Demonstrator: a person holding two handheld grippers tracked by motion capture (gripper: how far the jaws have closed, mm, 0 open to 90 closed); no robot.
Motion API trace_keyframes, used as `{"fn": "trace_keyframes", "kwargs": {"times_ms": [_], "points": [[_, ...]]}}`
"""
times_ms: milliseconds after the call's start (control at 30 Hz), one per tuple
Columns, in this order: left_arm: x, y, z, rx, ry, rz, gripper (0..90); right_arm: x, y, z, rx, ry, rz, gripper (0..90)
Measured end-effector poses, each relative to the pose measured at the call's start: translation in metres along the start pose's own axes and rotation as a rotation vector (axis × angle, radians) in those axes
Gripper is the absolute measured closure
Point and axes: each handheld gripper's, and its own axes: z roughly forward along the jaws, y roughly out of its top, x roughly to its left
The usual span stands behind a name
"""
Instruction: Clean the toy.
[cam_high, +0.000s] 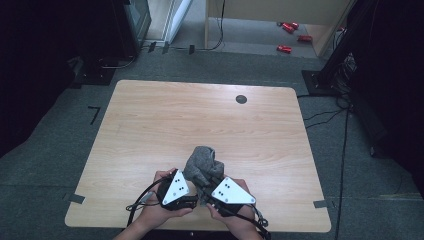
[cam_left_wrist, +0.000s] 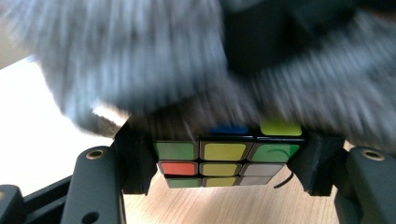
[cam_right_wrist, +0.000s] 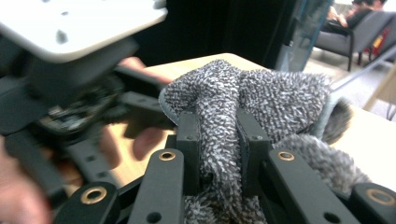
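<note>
A colour puzzle cube (cam_left_wrist: 224, 161) with green, yellow, red and white tiles sits between the jaws of my left gripper (cam_left_wrist: 224, 163), which is shut on it. A grey fluffy cloth (cam_left_wrist: 140, 60) lies over the cube's top and hides most of it. My right gripper (cam_right_wrist: 217, 140) is shut on a bunched fold of that grey cloth (cam_right_wrist: 247, 93). From above, the cloth (cam_high: 202, 165) rises as a heap just beyond both grippers, the left gripper (cam_high: 187, 187) and right gripper (cam_high: 207, 192) close together near the table's front edge.
The wooden table (cam_high: 200, 120) has a round dark cable hole (cam_high: 241, 99) at the back right. Cables trail from the grippers over the front edge. Grey carpet surrounds the table, with several red objects (cam_high: 290, 35) on the floor beyond.
</note>
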Motion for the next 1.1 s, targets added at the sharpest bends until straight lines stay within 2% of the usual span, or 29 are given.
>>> {"fn": "trace_keyframes", "kwargs": {"times_ms": [100, 167, 233, 267, 333, 400, 467, 500, 567, 600, 667, 700, 767, 800, 867, 933, 1033, 1100], "points": [[0.006, -0.001, -0.003, -0.008, 0.017, -0.014, 34.5, -0.013, 0.001, -0.006, -0.005, -0.061, 0.059, 76.1], [0.009, -0.001, -0.005, -0.008, 0.020, -0.030, 34.5, -0.015, 0.000, -0.007, -0.002, -0.064, 0.068, 76.1], [0.008, -0.001, -0.003, -0.001, 0.017, -0.042, 34.5, -0.006, 0.000, -0.005, 0.002, -0.045, 0.037, 75.9], [0.006, -0.001, -0.002, -0.002, 0.009, -0.042, 34.5, -0.001, 0.000, -0.003, 0.005, -0.020, 0.014, 75.8], [0.001, 0.000, 0.000, 0.002, -0.001, -0.016, 34.5, 0.009, -0.001, 0.001, 0.013, 0.015, -0.024, 75.7], [-0.002, 0.001, 0.001, 0.004, 0.004, 0.006, 34.5, 0.010, 0.000, 0.002, 0.020, 0.015, -0.030, 75.7], [0.001, 0.000, -0.001, 0.005, 0.010, 0.009, 34.5, 0.000, 0.000, 0.000, 0.008, 0.007, 0.015, 75.8], [0.004, 0.000, -0.002, 0.005, 0.017, 0.005, 34.5, -0.006, 0.000, -0.003, 0.005, -0.015, 0.038, 75.8], [0.010, -0.002, -0.005, -0.004, 0.030, -0.020, 34.5, -0.015, 0.000, -0.006, 0.006, -0.044, 0.070, 75.9], [0.012, -0.002, -0.006, -0.005, 0.036, -0.032, 34.5, -0.015, 0.000, -0.006, 0.007, -0.045, 0.071, 75.9], [0.014, -0.002, -0.007, 0.000, 0.050, -0.032, 34.5, -0.008, -0.001, -0.004, 0.004, -0.021, 0.048, 75.7], [0.014, -0.002, -0.007, -0.003, 0.048, -0.044, 34.5, -0.002, -0.001, -0.002, 0.006, -0.001, 0.028, 75.5], [0.011, -0.002, -0.005, 0.001, 0.039, -0.037, 34.5, 0.010, -0.001, 0.003, 0.007, 0.036, -0.006, 75.3], [0.008, -0.002, -0.004, 0.003, 0.036, -0.024, 34.5, 0.013, -0.001, 0.004, 0.009, 0.048, -0.013, 75.4], [0.003, 0.000, -0.002, 0.003, 0.029, 0.000, 34.5, 0.011, -0.001, 0.005, 0.005, 0.066, 0.007, 75.4], [0.002, 0.001, -0.002, 0.008, 0.034, 0.022, 34.5, 0.000, -0.001, 0.002, -0.007, 0.047, 0.048, 75.6], [0.008, -0.001, -0.004, 0.007, 0.044, 0.004, 34.5, -0.014, -0.001, -0.004, -0.009, -0.017, 0.093, 75.9], [0.011, -0.002, -0.006, 0.005, 0.049, -0.018, 34.5, -0.013, -0.002, -0.004, -0.002, -0.017, 0.077, 75.9]]}}
